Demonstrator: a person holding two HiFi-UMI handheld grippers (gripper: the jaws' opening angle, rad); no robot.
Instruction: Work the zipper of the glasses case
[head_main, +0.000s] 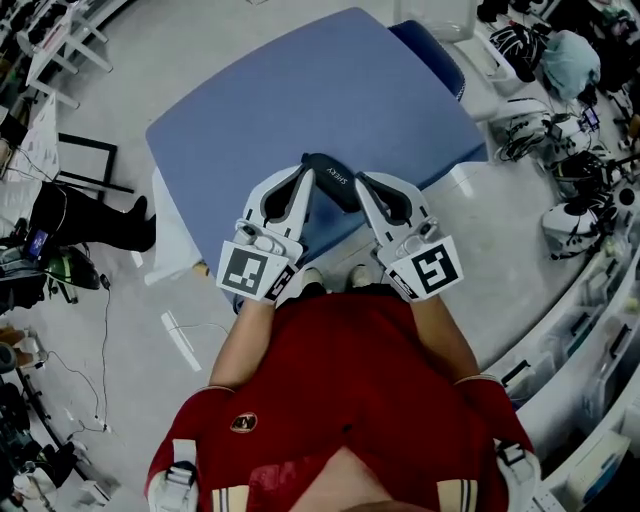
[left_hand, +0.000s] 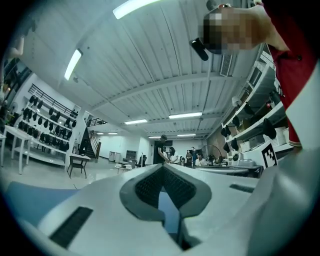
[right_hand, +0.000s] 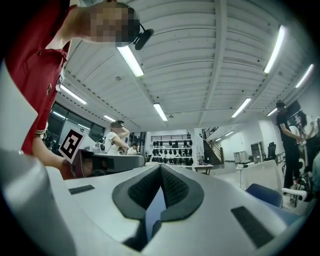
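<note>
The left tool (head_main: 306, 172) is closed. In the left gripper view its two dark ribbed pads (left_hand: 150, 186) meet at the tips, and nothing shows between them. The right tool (head_main: 363, 182) is closed in the same way: in the right gripper view its pads (right_hand: 174, 189) run together to a point with nothing caught in them. Both tools point almost level, so each gripper view looks out across a workshop hall rather than down at the work.

In the head view the black glasses case (head_main: 333, 180) lies slantwise between the two tools. One end sits just ahead of the left tool's tip, and the other sits close against the inner side of the right tool's jaws. I cannot tell whether either tool touches it. Neither gripper view shows the case, and no zipper can be made out.

The case and both tool tips are over the near edge of the blue bench (head_main: 300, 90), which stretches away ahead of the tools. Behind the jaws, towards the person in the red shirt (head_main: 360, 380), each tool carries its marker cube, the left one (head_main: 253, 272) and the right one (head_main: 432, 268). A dark blue chair (head_main: 430, 55) stands beyond the bench's far corner, ahead of the right tool.
</note>
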